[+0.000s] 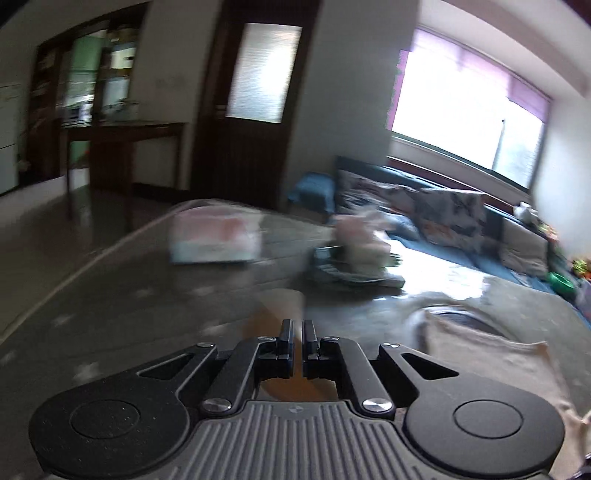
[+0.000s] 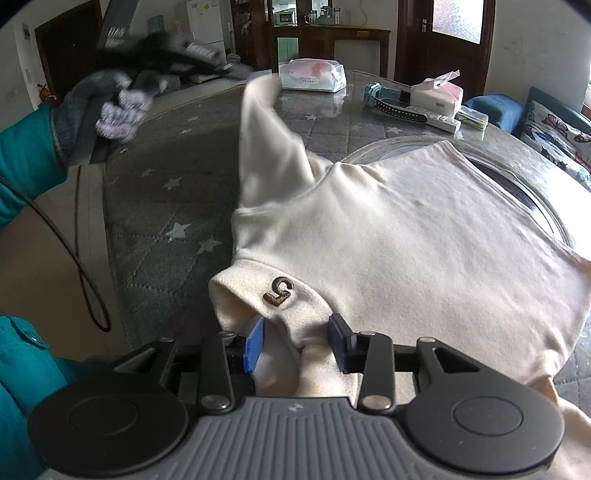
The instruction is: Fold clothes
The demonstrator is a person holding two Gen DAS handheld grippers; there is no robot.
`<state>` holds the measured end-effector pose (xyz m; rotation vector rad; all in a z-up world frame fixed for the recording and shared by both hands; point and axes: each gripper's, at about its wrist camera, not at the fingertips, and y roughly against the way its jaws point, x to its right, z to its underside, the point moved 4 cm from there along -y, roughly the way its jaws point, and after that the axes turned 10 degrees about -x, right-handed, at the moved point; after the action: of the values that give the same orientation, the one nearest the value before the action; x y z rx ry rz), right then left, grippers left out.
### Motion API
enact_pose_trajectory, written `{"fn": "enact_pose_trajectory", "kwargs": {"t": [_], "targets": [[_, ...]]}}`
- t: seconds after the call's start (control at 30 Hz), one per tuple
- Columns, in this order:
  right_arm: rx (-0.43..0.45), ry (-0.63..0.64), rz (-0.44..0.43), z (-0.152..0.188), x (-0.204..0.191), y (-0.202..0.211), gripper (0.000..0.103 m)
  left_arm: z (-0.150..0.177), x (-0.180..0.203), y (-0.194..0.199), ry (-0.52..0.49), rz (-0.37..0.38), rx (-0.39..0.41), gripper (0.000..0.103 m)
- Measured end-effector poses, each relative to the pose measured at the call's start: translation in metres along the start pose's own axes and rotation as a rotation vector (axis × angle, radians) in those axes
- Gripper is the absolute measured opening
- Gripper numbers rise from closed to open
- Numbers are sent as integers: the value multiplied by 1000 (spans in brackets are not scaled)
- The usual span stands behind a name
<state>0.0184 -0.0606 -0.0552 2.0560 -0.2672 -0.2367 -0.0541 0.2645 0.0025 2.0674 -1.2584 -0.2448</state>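
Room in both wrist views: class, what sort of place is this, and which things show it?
Probably a home living and dining room: a sofa with patterned cushions under a window, a quilted star-print table cover holding tissue packs, and a cream garment spread for folding.

Light plaster walls (image 1: 332,110) enclosed the room, with a dark wooden door (image 1: 255,92) holding a frosted glass pane and a wide, blown-out bright window (image 1: 454,110) under a purple blind. Below the window ran a dark blue sofa (image 1: 461,236) with patterned cushions (image 1: 454,218); a dark wood sideboard (image 2: 328,40) stood against the far wall with a white fridge (image 2: 205,22) beside it. The table (image 2: 155,206) wore a grey star-print quilted cover, floor glossy and pale.
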Motion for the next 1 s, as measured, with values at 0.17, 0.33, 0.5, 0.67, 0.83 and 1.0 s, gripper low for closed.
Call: {"fn": "enact_pose_trajectory", "kwargs": {"t": [0.17, 0.33, 0.5, 0.67, 0.83, 1.0], "targets": [[-6, 1, 4, -2, -2, -1, 40, 24, -43, -9, 53, -105, -106, 8], [-15, 8, 5, -4, -4, -1, 46, 26, -47, -11, 46, -112, -124, 52], [-19, 9, 5, -4, -5, -3, 49, 19, -28, -30, -51, -105, -139, 52], [-22, 6, 1, -4, -5, -2, 50, 20, -14, -56, -133, -138, -170, 46], [-24, 7, -8, -4, -4, -3, 52, 3, -8, -80, -242, -211, -159, 43], [-18, -8, -23, -2, -2, -2, 52, -14, 12, -108, -451, -332, -122, 45]]}}
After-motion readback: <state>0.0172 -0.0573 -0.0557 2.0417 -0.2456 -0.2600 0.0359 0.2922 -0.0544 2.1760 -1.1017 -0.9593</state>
